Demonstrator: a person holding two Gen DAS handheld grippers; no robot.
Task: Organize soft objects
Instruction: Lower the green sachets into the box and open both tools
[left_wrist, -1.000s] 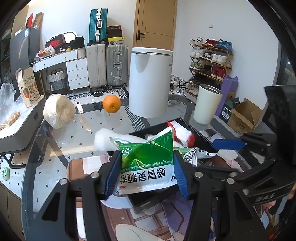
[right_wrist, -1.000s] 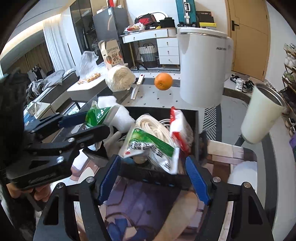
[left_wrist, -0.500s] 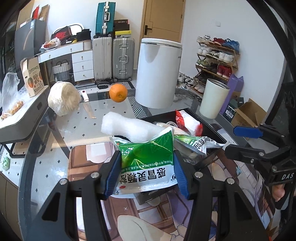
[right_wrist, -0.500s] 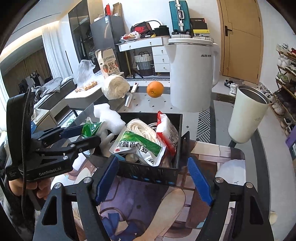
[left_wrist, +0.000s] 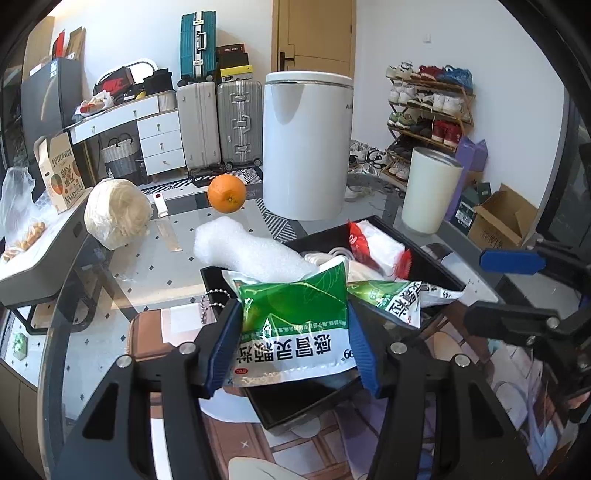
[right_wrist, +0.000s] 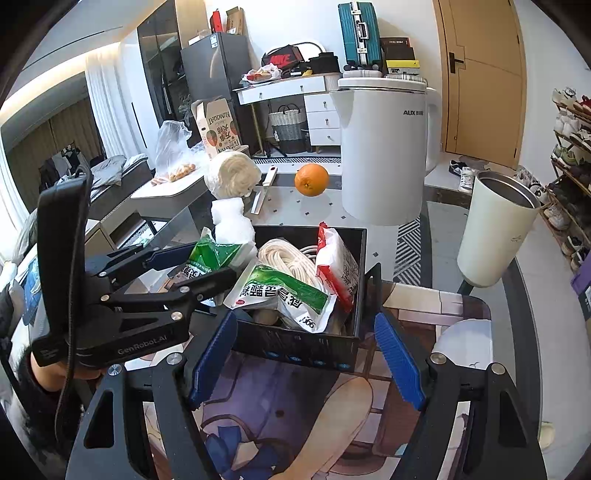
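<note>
On the left, a green and white pouch (left_wrist: 295, 325) is held between the pads of the left gripper (left_wrist: 291, 343), whose jaws are opening slightly around it. Compared with a second earlier, the pouch is kept in the same grip while both grippers are drawn a little back from the black bin (right_wrist: 306, 343); the drop into the bin is judged not yet made. A white foam roll (left_wrist: 251, 247) is propped against the bin's far left corner. Inside the bin a coil of white cord (right_wrist: 291, 258), a second green pouch (right_wrist: 284, 291) and a red and white packet (right_wrist: 336, 266) are seen. To the right, the right gripper (right_wrist: 306, 354) is held wide and empty before the bin. The glass table (left_wrist: 110, 273) also carries an orange (left_wrist: 226, 193), a white kettle (left_wrist: 306, 147) and a cream tumbler (right_wrist: 495, 229); suitcases and a shoe rack are seen behind.
</note>
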